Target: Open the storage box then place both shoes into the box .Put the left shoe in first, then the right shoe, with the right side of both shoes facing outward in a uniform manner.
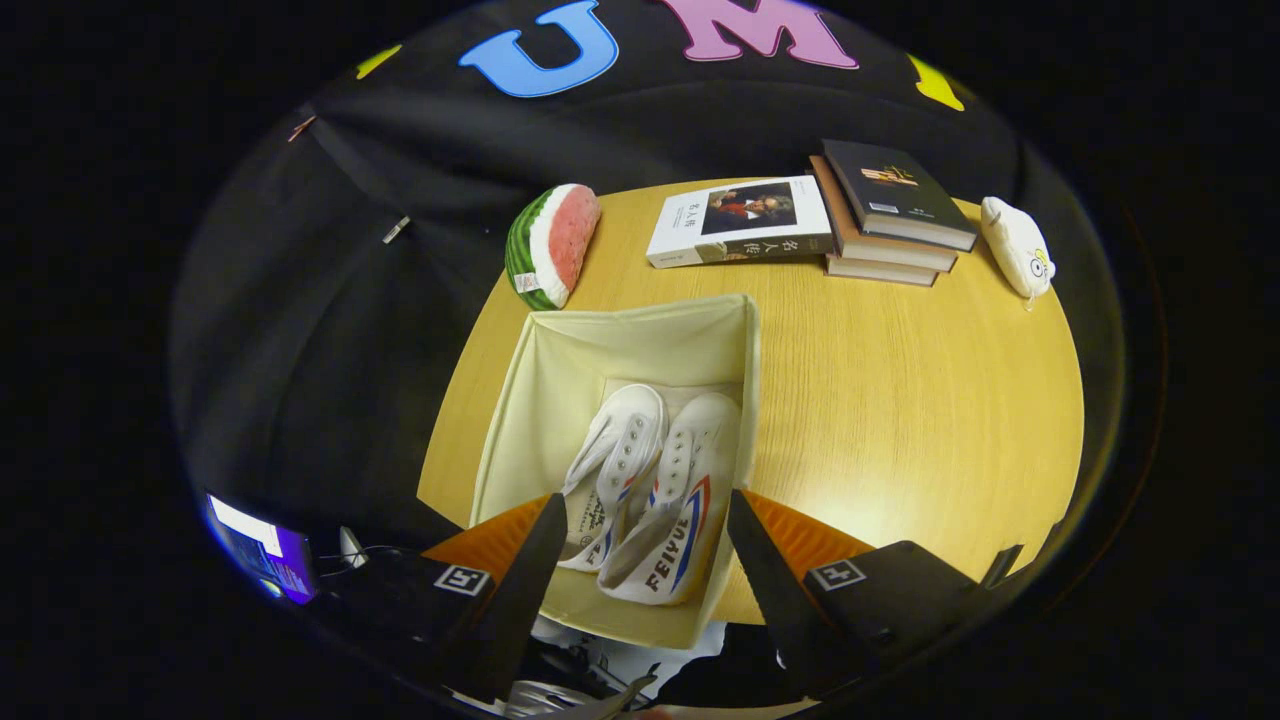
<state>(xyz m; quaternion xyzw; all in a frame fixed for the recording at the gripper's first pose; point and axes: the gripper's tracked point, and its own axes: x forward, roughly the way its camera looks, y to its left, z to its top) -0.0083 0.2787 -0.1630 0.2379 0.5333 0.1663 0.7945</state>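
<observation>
Your hand-held gripper [645, 520] hangs above the near end of the box [545, 370] with its fingers spread wide and nothing between them; neither finger touches a shoe or the box wall.

Both shoes already lie inside the box, side by side and touching, toes pointing away from you. The left-hand shoe [612, 455] sits slightly deeper; the right-hand shoe [672, 510] rests against the box's right wall, its striped side turned up and out. From here the placing looks done or nearly so, though I cannot tell which shoe is the left and which the right.

If you need to adjust one, expect it to be light: these look like canvas sneakers with thin rubber soles. The upper is soft and will collapse under the fingers, so take hold across the heel or the sole edge, where it is stiffer. The rubber should grip well.

The box looks like fabric, soft-walled and light on the bench [900, 400]. It will likely slide or buckle if you push on a wall, so keep the fingers off it.
</observation>
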